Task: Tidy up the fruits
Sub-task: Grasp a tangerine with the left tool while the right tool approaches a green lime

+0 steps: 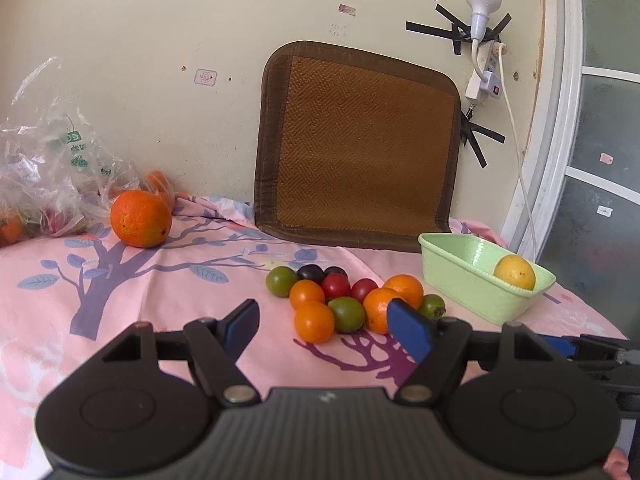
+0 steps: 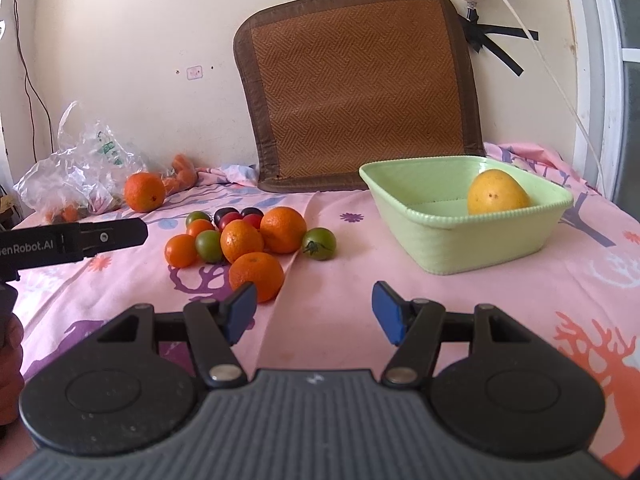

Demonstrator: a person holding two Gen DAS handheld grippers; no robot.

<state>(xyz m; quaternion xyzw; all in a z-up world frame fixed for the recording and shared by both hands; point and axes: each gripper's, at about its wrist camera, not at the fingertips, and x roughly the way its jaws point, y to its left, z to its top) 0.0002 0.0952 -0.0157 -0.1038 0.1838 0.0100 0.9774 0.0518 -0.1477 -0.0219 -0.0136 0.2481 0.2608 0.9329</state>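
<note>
From the left wrist view, the left gripper (image 1: 324,322) hovers low over a desk covered by a pink cloth (image 1: 168,292) printed with purple trees, its jaws spread with nothing between them. Just past the blue pads lies a tight cluster of small fruits (image 1: 344,300): orange, green, red and near-black ones, touching one another, all roundish with no clear long axis. To the right stands a pale green basin (image 1: 460,276), its long side running away toward the right, holding one yellow fruit (image 1: 515,272) against its far right corner. A large orange (image 1: 141,218) sits alone at the far left, beside a crumpled clear plastic bag (image 1: 52,172) with more produce inside. A brown woven mat (image 1: 356,148) leans upright against the cream wall, and a white bulb with a power strip (image 1: 484,76) is taped to the wall near a window frame. From the right wrist view, the right gripper (image 2: 314,312) also hangs just above the cloth, jaws spread and empty, aimed at the bare patch between cluster and basin. The nearest orange of the cluster (image 2: 256,276) lies just beyond the left pad. A green tomato (image 2: 319,243) rests at the cluster's right edge, stem turned toward the camera. The yellow fruit (image 2: 497,193) is egg-shaped, its long axis tilted upward and leaning left. The left gripper's black side (image 2: 80,240) enters from the left edge, level above the cloth.
</note>
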